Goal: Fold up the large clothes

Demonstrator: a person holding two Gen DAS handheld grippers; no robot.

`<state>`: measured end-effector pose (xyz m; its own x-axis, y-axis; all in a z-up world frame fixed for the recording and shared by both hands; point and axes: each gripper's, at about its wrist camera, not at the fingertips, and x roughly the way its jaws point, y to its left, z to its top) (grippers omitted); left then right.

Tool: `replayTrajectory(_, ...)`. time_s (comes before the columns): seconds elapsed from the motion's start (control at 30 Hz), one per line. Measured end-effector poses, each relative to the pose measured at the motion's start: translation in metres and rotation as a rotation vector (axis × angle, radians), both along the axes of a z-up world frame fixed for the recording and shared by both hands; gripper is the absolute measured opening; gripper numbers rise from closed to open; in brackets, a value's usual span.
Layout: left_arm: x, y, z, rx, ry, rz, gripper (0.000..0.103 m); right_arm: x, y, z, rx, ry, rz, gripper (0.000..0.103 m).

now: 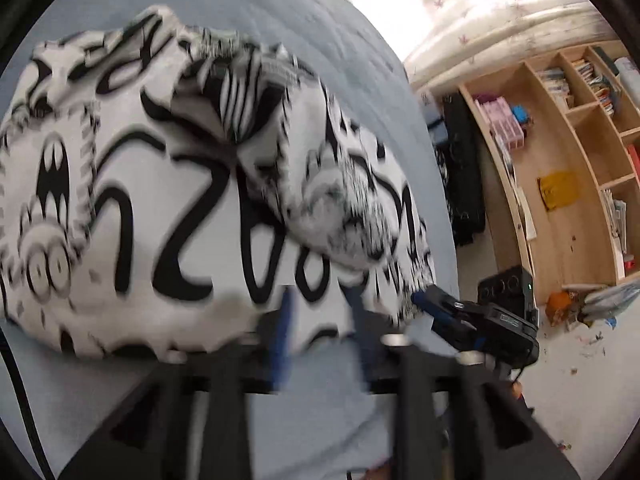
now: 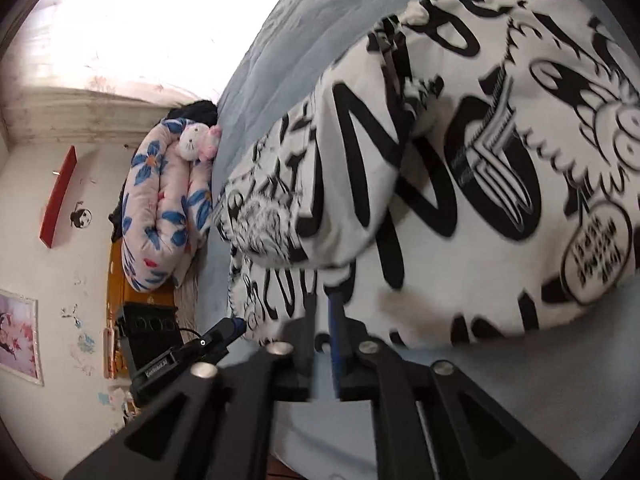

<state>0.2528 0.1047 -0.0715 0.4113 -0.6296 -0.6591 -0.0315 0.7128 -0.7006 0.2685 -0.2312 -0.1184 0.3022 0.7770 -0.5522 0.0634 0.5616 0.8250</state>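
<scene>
A large white garment with black graffiti print lies on the light blue bed, with one part folded over its middle. My left gripper hangs over the garment's near edge; its jaws stand apart and the pads press on no cloth. The right gripper shows at the garment's right corner. In the right wrist view the same garment fills the bed. My right gripper sits at its near hem with a narrow gap between the jaws and nothing pinched. The left gripper shows at the lower left.
A wooden shelf unit with books, a black bag and floor clutter lie right of the bed. On the other side are a rolled floral quilt, a plush toy and a wooden cabinet against the wall.
</scene>
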Motion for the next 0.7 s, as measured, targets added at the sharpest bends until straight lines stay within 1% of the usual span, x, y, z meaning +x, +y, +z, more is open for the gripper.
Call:
replayTrajectory(0.03,0.004,0.005,0.000,0.003,-0.014,0.023,0.068,0.004,-0.004,0.001,-0.014,-0.011,-0.038,0.062)
replayTrajectory(0.07,0.010,0.010,0.000,0.000,-0.024,0.048,0.074,0.008,-0.007,0.002,-0.030,-0.023,-0.068,0.070)
replayTrajectory(0.1,0.016,0.015,-0.003,-0.005,-0.031,0.074,0.077,0.013,-0.009,0.002,-0.046,-0.031,-0.090,0.074)
replayTrajectory(0.23,0.043,0.031,-0.016,-0.046,-0.031,0.121,0.077,0.038,-0.007,-0.012,-0.016,-0.009,-0.099,0.074)
replayTrajectory(0.3,0.056,0.035,-0.024,-0.059,-0.039,0.129,0.077,0.049,0.004,-0.017,-0.011,-0.010,-0.083,0.074)
replayTrajectory(0.43,0.075,0.032,-0.040,-0.079,-0.037,0.133,0.077,0.066,0.034,-0.029,-0.037,-0.014,-0.032,0.074)
replayTrajectory(0.47,0.079,0.030,-0.045,-0.092,-0.036,0.143,0.076,0.067,0.039,-0.030,-0.048,-0.029,-0.032,0.072)
replayTrajectory(0.5,0.081,0.028,-0.048,-0.112,-0.036,0.154,0.063,0.068,0.043,-0.029,-0.054,-0.052,-0.027,0.056)
replayTrajectory(0.53,0.083,0.026,-0.050,-0.146,-0.036,0.165,0.020,0.069,0.047,-0.027,-0.047,-0.067,-0.006,0.018)
replayTrajectory(0.57,0.085,0.023,-0.052,-0.167,-0.024,0.173,0.000,0.069,0.048,-0.027,-0.016,-0.066,0.010,0.004)
replayTrajectory(0.6,0.087,0.018,-0.050,-0.150,-0.008,0.189,0.003,0.067,0.047,-0.025,0.000,-0.073,0.003,0.005)
replayTrajectory(0.67,0.079,0.007,-0.032,-0.099,-0.054,0.191,0.001,0.060,0.042,-0.012,-0.002,-0.114,-0.010,0.005)
replayTrajectory(0.7,0.073,0.003,-0.024,-0.074,-0.073,0.183,0.001,0.055,0.036,-0.007,0.025,-0.123,-0.021,0.005)
